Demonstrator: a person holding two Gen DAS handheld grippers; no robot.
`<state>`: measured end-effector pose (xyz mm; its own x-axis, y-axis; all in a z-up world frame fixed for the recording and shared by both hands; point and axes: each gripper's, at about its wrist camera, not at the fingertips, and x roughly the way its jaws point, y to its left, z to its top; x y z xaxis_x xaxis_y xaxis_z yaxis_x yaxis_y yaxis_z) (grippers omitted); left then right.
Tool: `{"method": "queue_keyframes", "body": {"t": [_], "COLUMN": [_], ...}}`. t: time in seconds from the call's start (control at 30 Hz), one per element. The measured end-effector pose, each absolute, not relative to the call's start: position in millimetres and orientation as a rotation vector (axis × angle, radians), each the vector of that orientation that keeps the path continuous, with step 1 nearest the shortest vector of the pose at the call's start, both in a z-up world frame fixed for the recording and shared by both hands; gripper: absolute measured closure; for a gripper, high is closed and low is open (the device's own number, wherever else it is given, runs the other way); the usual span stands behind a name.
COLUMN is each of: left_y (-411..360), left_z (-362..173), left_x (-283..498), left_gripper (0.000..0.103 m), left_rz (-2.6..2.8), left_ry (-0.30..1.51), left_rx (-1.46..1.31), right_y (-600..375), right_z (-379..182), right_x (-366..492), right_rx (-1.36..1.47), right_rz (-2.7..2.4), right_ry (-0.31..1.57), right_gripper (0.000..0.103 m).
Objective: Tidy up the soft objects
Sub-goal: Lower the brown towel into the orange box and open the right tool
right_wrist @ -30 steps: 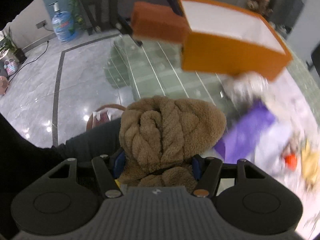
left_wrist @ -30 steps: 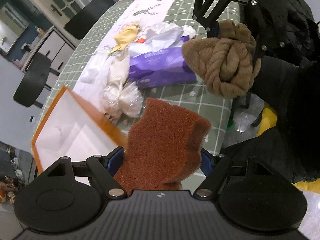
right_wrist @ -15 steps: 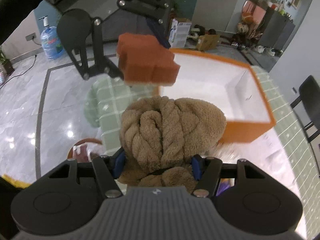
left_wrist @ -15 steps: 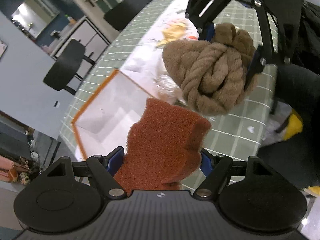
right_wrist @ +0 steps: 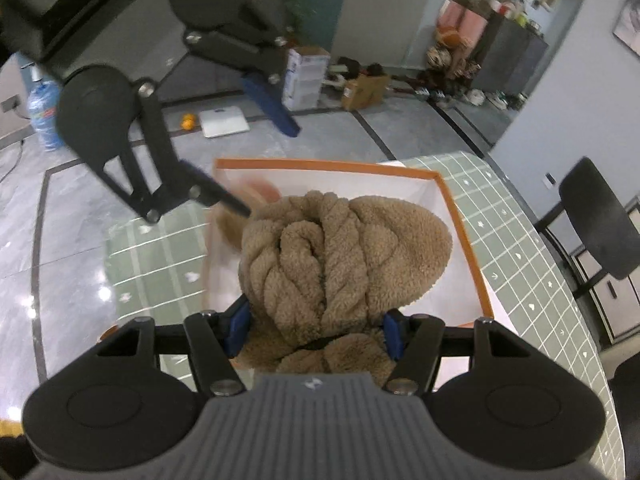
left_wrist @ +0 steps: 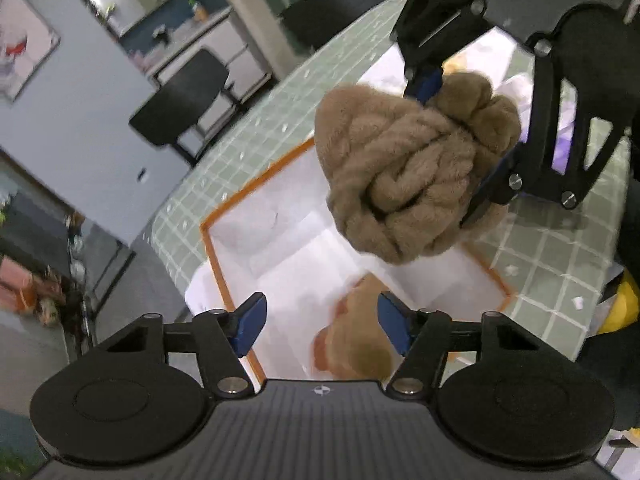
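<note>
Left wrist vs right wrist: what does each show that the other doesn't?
Left wrist only: the blurred sponge below its open pads, inside the box; black chairs by cabinets.

Right wrist only: water jug, cardboard boxes and white scale on the floor.

Both: the orange box on the green checked table, and the tan plush clamped in the right gripper above it. The left gripper has just been closing, empty.
</note>
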<state>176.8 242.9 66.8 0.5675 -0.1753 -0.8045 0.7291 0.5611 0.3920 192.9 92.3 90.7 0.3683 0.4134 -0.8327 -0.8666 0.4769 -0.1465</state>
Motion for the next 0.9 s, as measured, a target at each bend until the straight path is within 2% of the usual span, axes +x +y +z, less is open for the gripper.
{"method": "queue_keyframes", "body": {"t": [0.2, 0.9], "left_y": [251.2, 263.2], "left_z": [47.8, 33.5], "left_x": [184.1, 167.3], "left_gripper": [0.033, 0.033], "left_rz": [-0.606, -0.626], "left_ry": [0.841, 0.889], "left_rx": [0.791, 0.813], "right_y": [115.4, 167.2], "right_z": [67.5, -29.8], "right_x": [218.0, 243.2], "right_rx": [-0.640, -0.693], "right_rz": [0.869, 0.912], "right_ry": [0.865, 1.034], "right_gripper": [0.040, 0.039]}}
